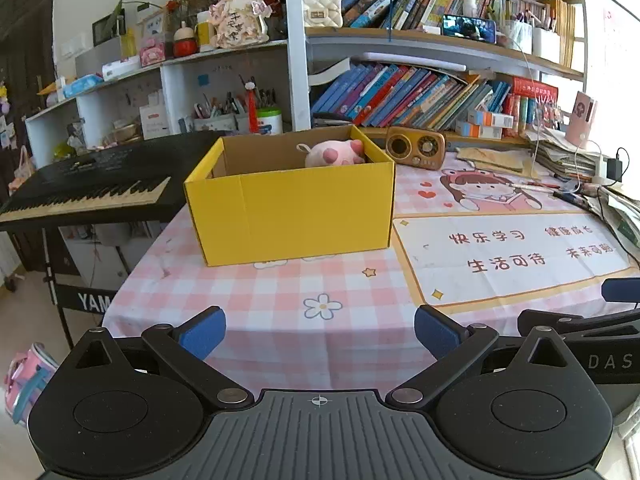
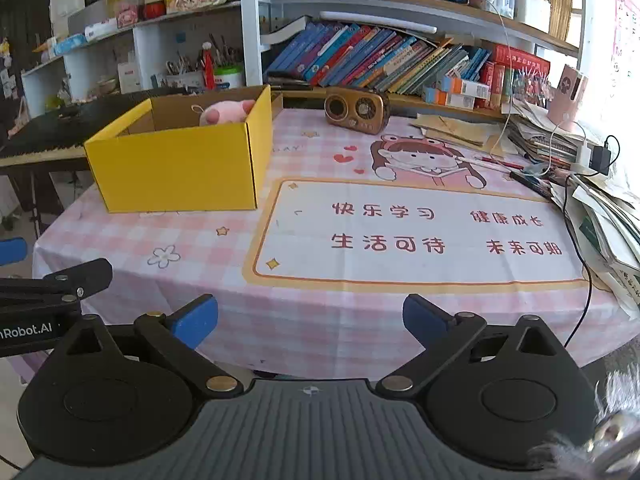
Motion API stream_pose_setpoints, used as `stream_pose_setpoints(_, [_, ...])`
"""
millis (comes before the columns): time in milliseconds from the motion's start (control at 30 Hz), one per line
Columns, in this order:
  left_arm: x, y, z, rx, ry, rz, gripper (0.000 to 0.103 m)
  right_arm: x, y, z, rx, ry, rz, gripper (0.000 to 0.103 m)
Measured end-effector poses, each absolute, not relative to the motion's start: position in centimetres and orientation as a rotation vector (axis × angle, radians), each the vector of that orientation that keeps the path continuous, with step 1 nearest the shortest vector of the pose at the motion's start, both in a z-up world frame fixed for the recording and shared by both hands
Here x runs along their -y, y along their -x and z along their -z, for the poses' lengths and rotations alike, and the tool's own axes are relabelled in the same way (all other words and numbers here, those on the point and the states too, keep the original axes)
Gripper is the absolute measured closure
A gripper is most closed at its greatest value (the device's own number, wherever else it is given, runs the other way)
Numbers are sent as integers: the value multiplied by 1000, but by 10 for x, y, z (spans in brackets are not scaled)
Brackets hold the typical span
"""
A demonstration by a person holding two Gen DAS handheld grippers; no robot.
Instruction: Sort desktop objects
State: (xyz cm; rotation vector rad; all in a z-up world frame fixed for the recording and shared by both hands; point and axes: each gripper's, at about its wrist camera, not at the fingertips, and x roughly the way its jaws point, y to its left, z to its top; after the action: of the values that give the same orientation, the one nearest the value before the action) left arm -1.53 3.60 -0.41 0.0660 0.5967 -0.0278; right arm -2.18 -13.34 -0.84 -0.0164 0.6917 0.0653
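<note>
I find my right gripper [image 2: 310, 322] spread wide, blue pads [image 2: 192, 322] gripping nothing above the checked tablecloth [image 2: 280, 312]. My left gripper [image 1: 320, 334] is equally wide and empty, angled down over the near table edge. At eleven o'clock stands the yellow box [image 2: 176, 164], pink plush toy [image 2: 226, 112] inside. The cloth between lies bare.

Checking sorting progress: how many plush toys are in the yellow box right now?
1: a pink plush toy sits at the back right of the yellow box. The box floor is hidden, so more may lie inside.
</note>
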Motion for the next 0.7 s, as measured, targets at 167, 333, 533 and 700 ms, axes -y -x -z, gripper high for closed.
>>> stream_pose_setpoints(167, [-36, 11, 6, -606, -66, 33, 1, 133, 19, 10, -698, 21, -63, 3])
stream_pose_setpoints(333, [-37, 8, 7, -618, -52, 32, 1, 134, 18, 9, -697, 22, -63, 2])
stream_pose_setpoints(533, [-36, 6, 8, -625, -57, 19, 1, 133, 17, 8, -697, 23, -68, 2])
stream_pose_setpoints(700, [-35, 7, 8, -631, -56, 11, 1, 134, 14, 7, -696, 28, -76, 2])
